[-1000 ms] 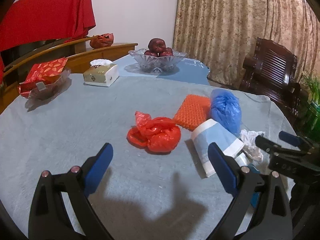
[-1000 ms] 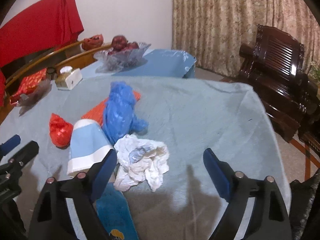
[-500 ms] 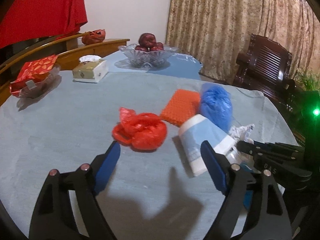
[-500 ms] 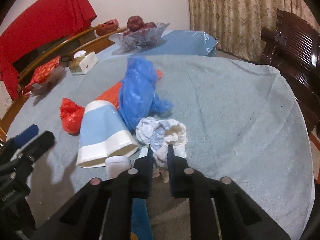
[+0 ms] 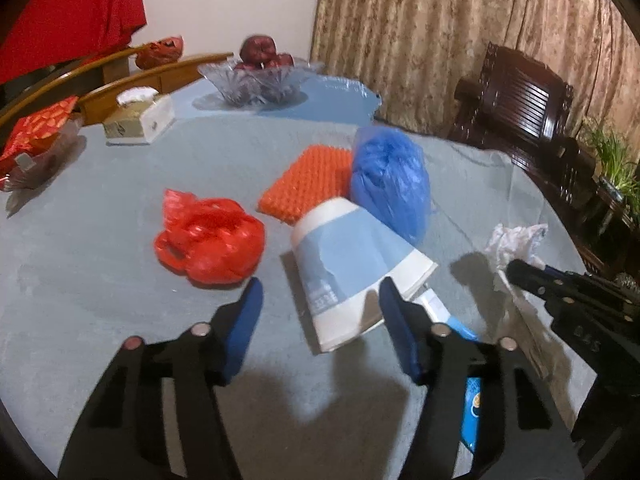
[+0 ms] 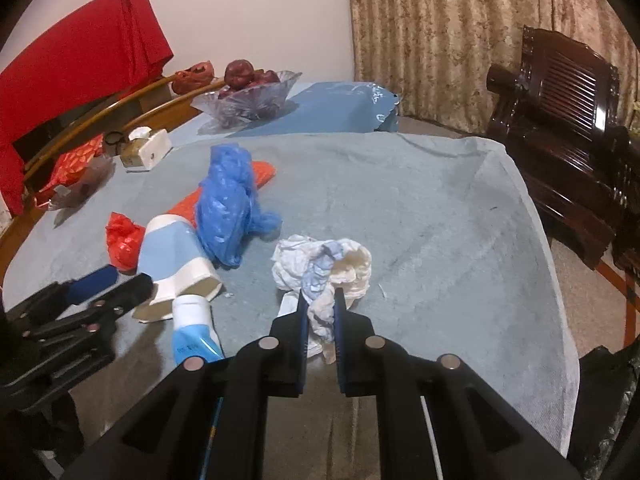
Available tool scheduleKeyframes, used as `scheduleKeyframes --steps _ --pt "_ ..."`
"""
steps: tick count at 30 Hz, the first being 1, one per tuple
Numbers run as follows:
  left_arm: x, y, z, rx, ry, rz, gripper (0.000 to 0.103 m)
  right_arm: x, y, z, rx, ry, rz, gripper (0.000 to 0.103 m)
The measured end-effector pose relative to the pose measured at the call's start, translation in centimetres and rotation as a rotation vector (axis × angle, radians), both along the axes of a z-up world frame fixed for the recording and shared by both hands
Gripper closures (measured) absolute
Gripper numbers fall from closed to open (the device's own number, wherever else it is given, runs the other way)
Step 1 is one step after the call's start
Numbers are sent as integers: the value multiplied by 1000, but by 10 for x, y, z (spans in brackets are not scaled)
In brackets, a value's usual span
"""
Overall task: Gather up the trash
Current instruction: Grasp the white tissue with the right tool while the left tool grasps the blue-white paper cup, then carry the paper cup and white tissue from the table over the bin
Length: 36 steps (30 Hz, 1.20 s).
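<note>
Right tongs pinch crumpled tissue, seemingly off the table.

The right gripper is clamped nearly closed, while the left gripper hovers with fingers spread.

The left gripper is showing a black plastic frame with two angular arms and long cut-out slots. Its fingers are wearing blue pads. Round silver pins with a faint pink shine are sitting on the arms, two on each side.

The right gripper is having the same black frame and the same blue pads on its fingers. Four round metal pins are shining along its arms. From the left camera its side is showing small screws and pale embossed letters, too blurred to read.
</note>
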State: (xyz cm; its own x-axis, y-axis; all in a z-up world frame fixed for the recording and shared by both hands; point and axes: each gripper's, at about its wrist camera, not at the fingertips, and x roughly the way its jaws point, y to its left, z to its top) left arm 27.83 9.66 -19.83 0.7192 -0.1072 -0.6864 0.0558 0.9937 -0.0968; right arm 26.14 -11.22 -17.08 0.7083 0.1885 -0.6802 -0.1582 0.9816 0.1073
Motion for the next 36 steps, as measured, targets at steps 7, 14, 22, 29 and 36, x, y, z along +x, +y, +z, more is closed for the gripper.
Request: scheduleKeyframes --steps 7,14,22,29,36 --pt "7 -7 -7 -28 55 -41 65 -4 0 -2 -2 -3 1 92" --pt "-2 -4 1 -45 2 -11 88 -9 2 2 4 -17 -4 92" --pt "-18 -1 23 -17 -91 18 92 -24 -3 17 15 -58 -22 92" --pt "-36 -7 47 36 -147 22 92 -38 -7 35 29 -92 -37 92" --pt "-54 -15 62 33 -168 10 92 -53 -13 52 31 -111 -53 92"
